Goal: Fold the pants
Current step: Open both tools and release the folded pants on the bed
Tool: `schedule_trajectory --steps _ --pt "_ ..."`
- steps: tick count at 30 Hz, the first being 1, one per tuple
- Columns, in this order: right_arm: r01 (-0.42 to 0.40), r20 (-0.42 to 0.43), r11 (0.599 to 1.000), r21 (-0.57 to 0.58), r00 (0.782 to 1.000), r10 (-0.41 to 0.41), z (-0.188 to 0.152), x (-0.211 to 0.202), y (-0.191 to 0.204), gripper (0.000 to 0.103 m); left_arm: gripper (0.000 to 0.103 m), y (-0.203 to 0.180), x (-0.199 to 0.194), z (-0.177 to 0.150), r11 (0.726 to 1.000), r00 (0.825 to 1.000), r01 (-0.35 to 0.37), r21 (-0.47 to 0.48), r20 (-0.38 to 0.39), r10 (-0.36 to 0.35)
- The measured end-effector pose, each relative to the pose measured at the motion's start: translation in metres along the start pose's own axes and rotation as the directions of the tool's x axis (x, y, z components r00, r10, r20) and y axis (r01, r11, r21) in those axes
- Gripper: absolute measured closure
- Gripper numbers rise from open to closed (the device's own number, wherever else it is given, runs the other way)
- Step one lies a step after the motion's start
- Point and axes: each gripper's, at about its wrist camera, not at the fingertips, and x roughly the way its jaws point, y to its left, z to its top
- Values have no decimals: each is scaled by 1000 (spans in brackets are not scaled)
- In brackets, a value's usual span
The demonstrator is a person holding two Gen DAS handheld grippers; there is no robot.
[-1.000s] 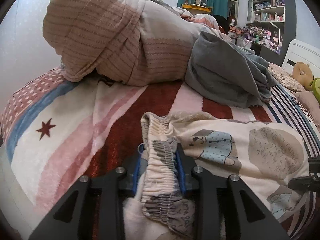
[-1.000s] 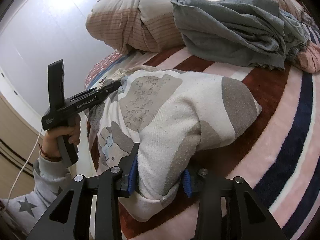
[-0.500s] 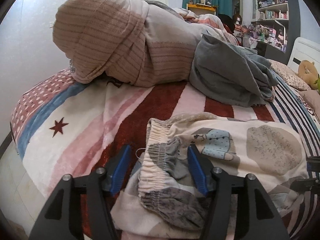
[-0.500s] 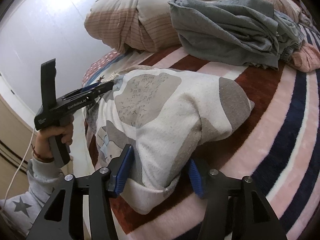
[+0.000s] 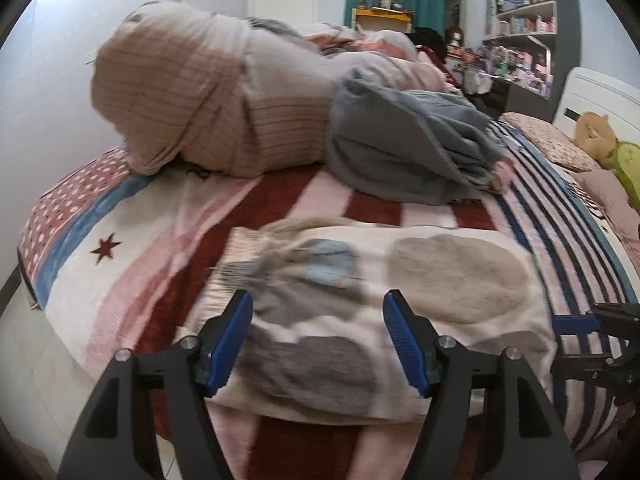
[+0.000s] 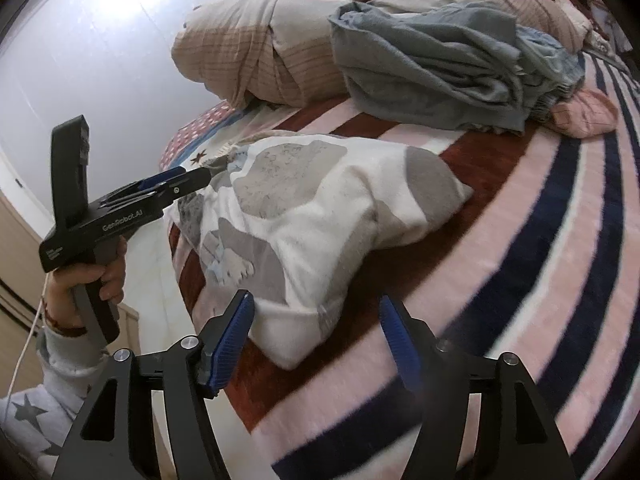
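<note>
Released since the earlier frame, the pants [image 5: 400, 292] lie crosswise ahead of left tongs [image 5: 318, 336] and right tongs [image 6: 316, 334], both opening, empty.

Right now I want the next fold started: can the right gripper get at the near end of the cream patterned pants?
Probably yes: the right gripper, jaws opening, has the pants' end lying between them with nothing covering it.
</note>
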Motion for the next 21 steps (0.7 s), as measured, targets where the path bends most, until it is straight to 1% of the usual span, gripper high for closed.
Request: schedule_trajectory --steps 1,6,8,10,12,14,17,18,19,21 --pt "10 1 1000 4 1000 -10 -3 -5 -1 35 39 -6 -2 0 1000 1000 8 3 2 -8" --pt "55 22 998 28 998 -56 -18 -35 -10 29 37 -49 -12 0 996 997 78 31 9 -79" --pt "84 38 996 41 996 -86 -24 -52 -15 28 36 -65 -17 1 994 995 98 41 18 -99" --pt "122 58 991 49 991 -124 -30 -69 -21 19 34 -80 -23 2 992 992 119 48 31 -121" --pt "180 89 983 45 979 -184 -38 -87 -25 17 29 -99 -31 4 989 989 132 63 56 -136" --pt "243 118 969 41 962 -246 -48 -106 -30 17 24 -115 -38 5 988 987 128 81 88 -135" --pt "301 154 952 61 939 -307 -64 -134 -40 16 22 -142 -51 8 985 979 138 103 135 -152" --pt "317 167 946 70 931 -324 -68 -143 -43 14 22 -154 -57 8 983 975 148 111 153 -164" --pt "335 182 939 82 921 -344 -74 -153 -46 9 22 -161 -61 9 982 971 151 116 167 -169" --pt "371 219 922 110 896 -387 -86 -176 -52 8 18 -180 -72 8 979 962 154 136 206 -180"
